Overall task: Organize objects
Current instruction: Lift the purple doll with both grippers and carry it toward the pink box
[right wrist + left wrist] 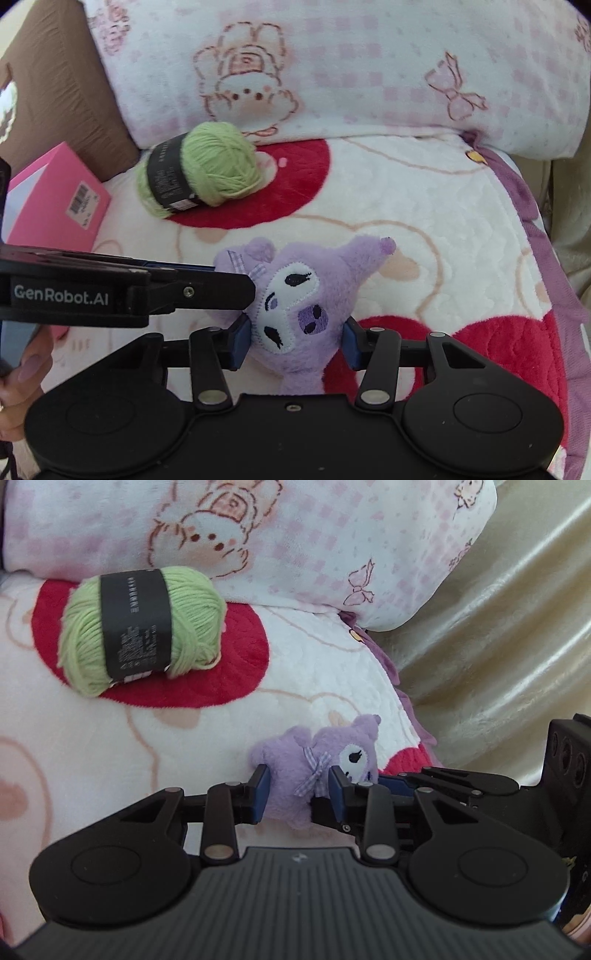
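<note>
A purple plush toy [295,295] with a white face and a checked bow lies on a white and red blanket [424,206]. My right gripper [295,341] is shut on its head, one blue pad against each side. My left gripper [300,790] is shut on the toy's body [321,749] just below the bow. In the right wrist view the left gripper's fingers [207,284] come in from the left and meet the toy beside its ear. A ball of green yarn [140,627] with a black paper band rests on a red patch farther back, apart from both grippers.
A pink and white printed pillow [369,74] lies along the back of the blanket. A pink box [55,195] with a barcode and a brown cushion [55,92] stand at the left. Cream shiny fabric [498,627] hangs past the blanket's right edge. A person's hand [22,376] holds the left gripper.
</note>
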{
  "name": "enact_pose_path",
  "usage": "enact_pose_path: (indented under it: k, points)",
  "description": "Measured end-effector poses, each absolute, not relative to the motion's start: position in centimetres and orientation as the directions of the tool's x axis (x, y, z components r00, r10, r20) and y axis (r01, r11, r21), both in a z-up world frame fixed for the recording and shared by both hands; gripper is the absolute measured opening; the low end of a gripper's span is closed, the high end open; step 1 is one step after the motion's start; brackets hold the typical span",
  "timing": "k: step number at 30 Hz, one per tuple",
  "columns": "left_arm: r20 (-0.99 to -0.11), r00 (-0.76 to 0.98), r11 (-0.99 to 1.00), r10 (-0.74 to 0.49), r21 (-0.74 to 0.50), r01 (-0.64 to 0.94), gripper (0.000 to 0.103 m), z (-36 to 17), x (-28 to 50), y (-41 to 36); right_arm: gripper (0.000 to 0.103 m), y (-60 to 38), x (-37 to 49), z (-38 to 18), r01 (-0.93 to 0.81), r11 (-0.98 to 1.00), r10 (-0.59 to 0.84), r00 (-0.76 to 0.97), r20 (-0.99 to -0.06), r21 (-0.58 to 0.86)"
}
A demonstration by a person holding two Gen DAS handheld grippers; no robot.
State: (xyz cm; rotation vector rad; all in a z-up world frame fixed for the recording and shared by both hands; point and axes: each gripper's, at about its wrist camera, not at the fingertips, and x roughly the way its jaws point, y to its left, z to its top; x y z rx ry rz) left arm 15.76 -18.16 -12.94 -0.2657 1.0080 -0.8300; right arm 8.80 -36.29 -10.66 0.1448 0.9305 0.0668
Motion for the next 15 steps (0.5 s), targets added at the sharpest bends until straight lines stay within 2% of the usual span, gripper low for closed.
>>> enact_pose_path:
  k: [5, 15]
  points:
    - [-0.618, 0.279, 0.666, -0.735, -0.580, 0.469, 0.032, -11.9, 14.3, -15.7, 0.054, -34.8, 7.5, -9.1, -0.057, 0.987, 0.156, 0.603, -0.782, 0.153]
    - [-0.647, 0.314, 0.705, -0.695, -0.527, 0.473, 0.032, -9.6, 10.9, -12.8, 0.055, -32.1, 5.8, -7.6, -0.156, 0.973, 0.227, 0.574, -0.787, 0.167]
